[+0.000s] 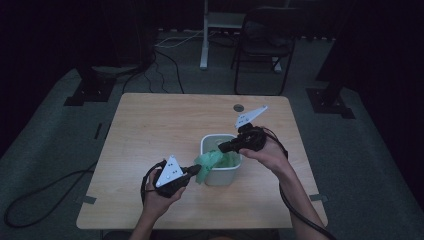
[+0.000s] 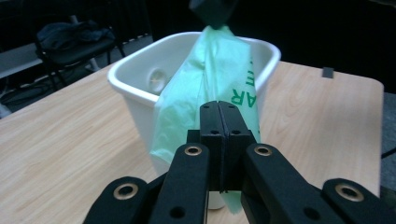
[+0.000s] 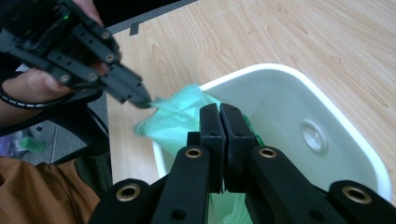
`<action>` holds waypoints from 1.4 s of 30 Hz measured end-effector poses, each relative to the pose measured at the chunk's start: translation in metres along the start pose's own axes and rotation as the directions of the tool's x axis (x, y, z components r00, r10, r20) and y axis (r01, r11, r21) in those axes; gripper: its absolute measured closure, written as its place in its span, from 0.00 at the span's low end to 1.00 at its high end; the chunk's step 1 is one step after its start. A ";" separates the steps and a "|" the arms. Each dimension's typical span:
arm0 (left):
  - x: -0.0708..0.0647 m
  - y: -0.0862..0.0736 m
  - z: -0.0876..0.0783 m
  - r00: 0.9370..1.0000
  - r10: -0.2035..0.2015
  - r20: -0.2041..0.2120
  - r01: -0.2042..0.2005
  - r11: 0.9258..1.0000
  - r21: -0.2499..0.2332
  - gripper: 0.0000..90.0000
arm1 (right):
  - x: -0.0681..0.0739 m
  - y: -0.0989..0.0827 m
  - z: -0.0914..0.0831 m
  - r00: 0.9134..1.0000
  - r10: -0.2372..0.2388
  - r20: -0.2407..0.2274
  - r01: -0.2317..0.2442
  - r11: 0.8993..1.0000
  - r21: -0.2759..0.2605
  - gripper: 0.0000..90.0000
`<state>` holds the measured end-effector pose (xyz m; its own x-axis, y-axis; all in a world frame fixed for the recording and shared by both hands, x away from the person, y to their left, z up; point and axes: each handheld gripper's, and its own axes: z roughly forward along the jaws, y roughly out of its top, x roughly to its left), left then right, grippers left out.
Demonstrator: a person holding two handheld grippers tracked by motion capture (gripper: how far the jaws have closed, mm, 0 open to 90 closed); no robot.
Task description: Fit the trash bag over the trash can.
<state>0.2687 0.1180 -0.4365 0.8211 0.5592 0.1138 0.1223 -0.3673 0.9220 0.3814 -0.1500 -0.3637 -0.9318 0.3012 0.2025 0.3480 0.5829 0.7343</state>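
Observation:
A small white bin stands on the wooden table, right of centre. A light green plastic bag with green print drapes over the bin's near-left rim, partly inside it. My left gripper sits just left of the bin, shut on the bag's outer edge. Over the bin's mouth, my right gripper is shut on the bag's upper part. In the left gripper view the jaws are pressed together against the bag. The right gripper view has its jaws together over the bin.
A grey round cap is set in the table near its far edge. Beyond the table stand a dark folding chair and a white stand. Cables trail on the floor at the left.

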 end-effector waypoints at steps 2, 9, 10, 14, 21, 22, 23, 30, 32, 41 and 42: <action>-0.004 0.000 0.000 1.000 0.008 0.014 -0.008 1.000 0.003 1.00 | -0.002 -0.001 0.000 1.000 0.010 0.004 -0.010 1.000 -0.002 0.99; -0.016 0.002 0.006 0.998 0.043 0.035 -0.044 0.999 0.024 1.00 | 0.003 0.005 0.004 1.000 -0.006 -0.017 0.006 1.000 0.001 0.85; -0.017 0.002 0.006 0.998 0.042 0.036 -0.043 0.999 0.026 1.00 | 0.005 0.006 0.006 1.000 -0.009 -0.021 0.009 1.000 0.001 0.82; -0.016 0.000 0.007 0.999 0.038 0.033 -0.039 0.999 0.030 1.00 | 0.010 0.011 0.018 0.999 -0.025 -0.038 0.026 0.999 0.035 0.73; -0.016 -0.001 0.008 0.998 0.039 0.040 -0.040 0.999 0.034 1.00 | 0.009 0.011 0.039 0.998 -0.012 -0.069 0.019 0.994 0.109 0.76; -0.016 -0.001 0.009 0.998 0.039 0.042 -0.040 0.999 0.035 1.00 | 0.009 0.011 0.040 0.997 -0.011 -0.074 0.019 0.993 0.116 0.84; -0.016 -0.001 0.009 0.998 0.038 0.044 -0.040 0.999 0.036 1.00 | 0.009 0.011 0.040 0.997 -0.020 -0.076 0.029 0.992 0.121 0.89; -0.018 -0.002 0.011 0.997 0.047 0.062 -0.050 0.998 0.045 1.00 | 0.004 0.013 0.026 1.000 -0.013 -0.023 0.015 0.997 0.077 1.00; -0.019 -0.002 0.012 0.997 0.049 0.067 -0.053 0.997 0.050 1.00 | 0.001 0.014 0.021 1.000 0.001 -0.005 0.000 0.999 0.053 1.00; -0.023 -0.004 0.015 0.994 0.059 0.092 -0.066 0.996 0.068 1.00 | -0.012 0.020 0.001 0.995 0.052 0.091 -0.049 0.998 -0.042 1.00; -0.023 -0.004 0.016 0.994 0.060 0.094 -0.067 0.995 0.068 1.00 | -0.014 0.021 -0.001 0.993 0.058 0.105 -0.053 0.997 -0.051 1.00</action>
<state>0.2583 0.0951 -0.4487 0.8759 0.4636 0.1337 0.1047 -0.4532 0.8853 0.4015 -0.1429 -0.3506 -0.8941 0.4119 0.1760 0.3912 0.5266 0.7548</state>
